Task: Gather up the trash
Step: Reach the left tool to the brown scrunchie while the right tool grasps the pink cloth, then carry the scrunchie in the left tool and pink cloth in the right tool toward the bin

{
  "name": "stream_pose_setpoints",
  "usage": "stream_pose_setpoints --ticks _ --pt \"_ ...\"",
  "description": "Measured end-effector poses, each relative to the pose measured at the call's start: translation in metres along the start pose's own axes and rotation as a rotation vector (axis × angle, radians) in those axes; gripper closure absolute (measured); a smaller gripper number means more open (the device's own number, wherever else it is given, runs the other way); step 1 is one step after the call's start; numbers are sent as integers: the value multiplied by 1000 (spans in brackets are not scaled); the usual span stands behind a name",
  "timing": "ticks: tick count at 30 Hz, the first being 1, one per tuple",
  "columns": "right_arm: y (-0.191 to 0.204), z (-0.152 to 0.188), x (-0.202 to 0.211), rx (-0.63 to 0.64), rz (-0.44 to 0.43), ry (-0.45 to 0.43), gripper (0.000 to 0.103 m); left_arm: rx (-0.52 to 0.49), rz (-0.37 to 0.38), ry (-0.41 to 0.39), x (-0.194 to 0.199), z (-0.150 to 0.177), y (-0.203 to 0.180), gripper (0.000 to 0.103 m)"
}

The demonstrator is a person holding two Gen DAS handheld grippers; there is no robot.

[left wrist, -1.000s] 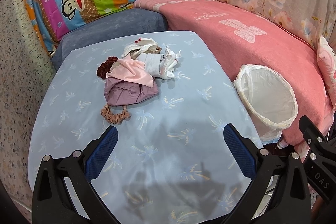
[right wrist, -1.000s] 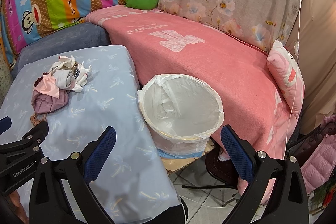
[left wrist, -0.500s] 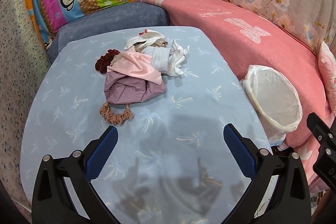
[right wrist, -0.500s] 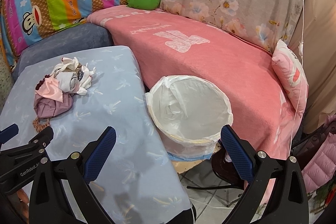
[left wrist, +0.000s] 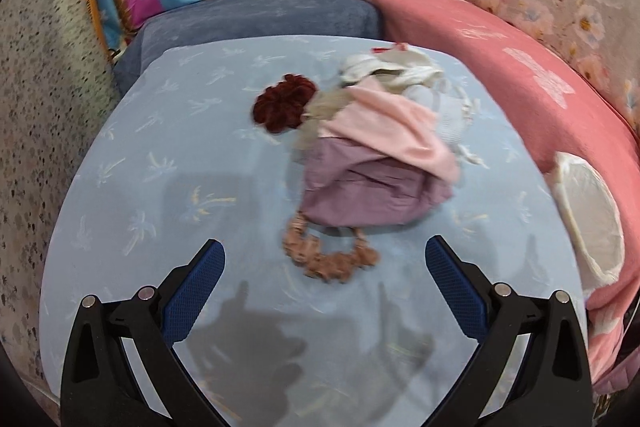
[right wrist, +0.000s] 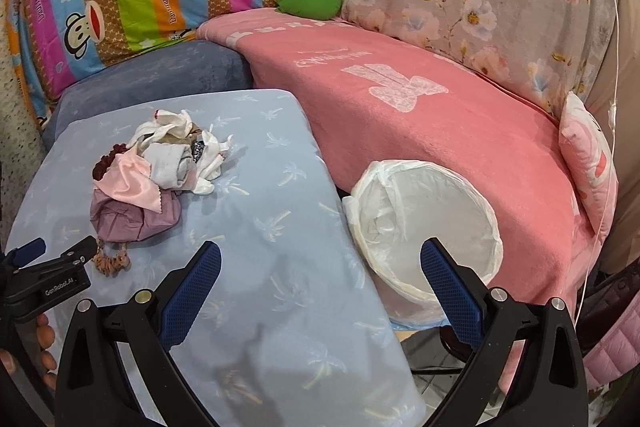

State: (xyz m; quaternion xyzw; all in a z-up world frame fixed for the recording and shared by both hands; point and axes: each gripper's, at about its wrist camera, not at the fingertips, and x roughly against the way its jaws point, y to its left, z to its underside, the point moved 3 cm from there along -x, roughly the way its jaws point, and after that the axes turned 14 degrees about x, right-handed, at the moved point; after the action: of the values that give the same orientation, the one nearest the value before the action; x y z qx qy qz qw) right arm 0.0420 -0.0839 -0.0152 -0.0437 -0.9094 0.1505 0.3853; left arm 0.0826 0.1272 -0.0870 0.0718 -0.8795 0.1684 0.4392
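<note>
The left wrist view looks steeply down on the bench (left wrist: 160, 187) from close above, the rag pile (left wrist: 372, 163) dead ahead. The right wrist view sits farther back and to the right, facing the bin (right wrist: 424, 223) (both views share pile, bench and bin).

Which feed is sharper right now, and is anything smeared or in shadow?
Left wrist view: motion blur smears the trash pile and the brown scrunchie; the left claw casts a dark shadow on the blue table cover. Right wrist view: sharper, pile and bin crisp, fisheye bending at the edges, soft shadow under the right claw.
</note>
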Motion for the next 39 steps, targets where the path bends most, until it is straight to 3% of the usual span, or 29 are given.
stream_pose_setpoints --ticks 5,11,13,17,19,22,27,30,39 --pt "27 -18 -14 28 -31 -6 6 21 -4 42 -23 -6 14 8" --pt "61 -36 -35 66 -83 -3 6 34 3 116 -50 -2 24 23" --pt "72 -40 -42 78 -98 3 6 39 22 147 -55 0 27 36" --pt "93 -48 -55 97 -126 10 6 44 53 153 -55 0 29 50" --pt "104 -52 -61 103 -149 16 6 42 76 159 -52 1 29 69" --pt "118 -56 -68 112 -177 21 6 53 112 174 -51 2 31 87" --pt "140 -63 -77 140 -204 24 9 63 139 166 -43 1 37 90" --pt "151 -66 -84 153 -221 32 17 65 147 157 -37 -1 40 91" --pt "168 -70 -103 151 -281 66 55 71 148 128 -33 -16 41 91"
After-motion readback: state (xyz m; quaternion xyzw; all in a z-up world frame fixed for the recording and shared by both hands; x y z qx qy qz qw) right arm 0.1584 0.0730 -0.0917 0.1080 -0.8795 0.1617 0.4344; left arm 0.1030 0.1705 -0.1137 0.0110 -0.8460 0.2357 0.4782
